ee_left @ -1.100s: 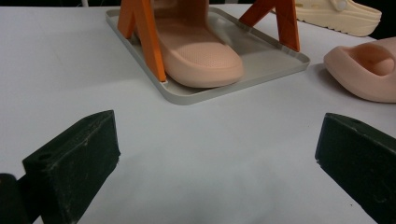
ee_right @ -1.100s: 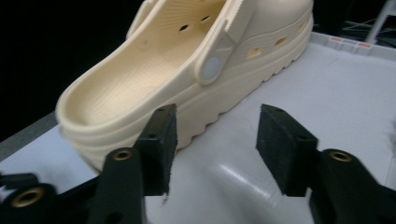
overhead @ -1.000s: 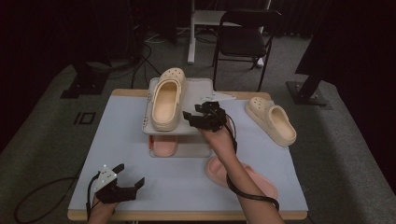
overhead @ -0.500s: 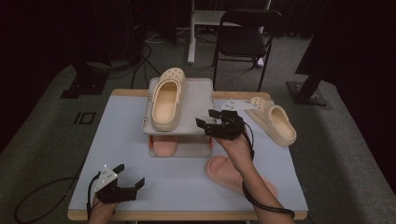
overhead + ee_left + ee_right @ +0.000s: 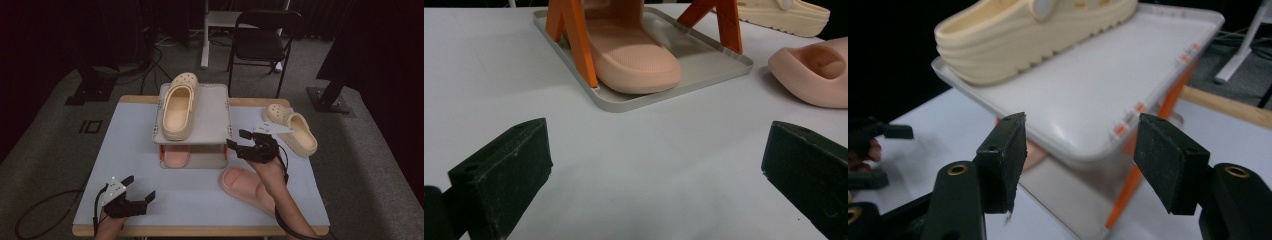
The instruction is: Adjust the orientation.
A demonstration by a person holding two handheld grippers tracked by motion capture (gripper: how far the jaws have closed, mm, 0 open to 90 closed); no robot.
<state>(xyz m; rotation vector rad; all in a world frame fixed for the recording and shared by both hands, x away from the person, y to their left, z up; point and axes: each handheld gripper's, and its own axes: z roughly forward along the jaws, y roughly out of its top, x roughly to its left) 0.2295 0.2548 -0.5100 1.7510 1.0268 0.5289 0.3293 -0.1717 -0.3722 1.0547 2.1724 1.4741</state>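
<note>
Step in hand: right hand-held gripper (image 5: 239, 142) released, empty, pulling away from the two-tier grey shoe rack (image 5: 215, 112), cream clog (image 5: 177, 105) sitting on its top tray. Next: reaching for second cream clog (image 5: 292, 130) near worktop's (image 5: 130, 150) right edge, jaws straddling it. Left hand-held gripper (image 5: 141, 189) idling released, empty, at near-left corner.

Pale blue-grey table (image 5: 135, 150) with a wooden edge, standing on grey carpet. Directly on it: a two-level grey rack (image 5: 210, 117) on orange legs near the middle, with a cream clog (image 5: 177, 107) on its upper tray and a pink slipper (image 5: 631, 57) on its lower tray; a second pink slipper (image 5: 240, 182) lying just in front and right of the rack; a second cream clog (image 5: 292, 130) lying near the far right edge, well apart from the rack.
</note>
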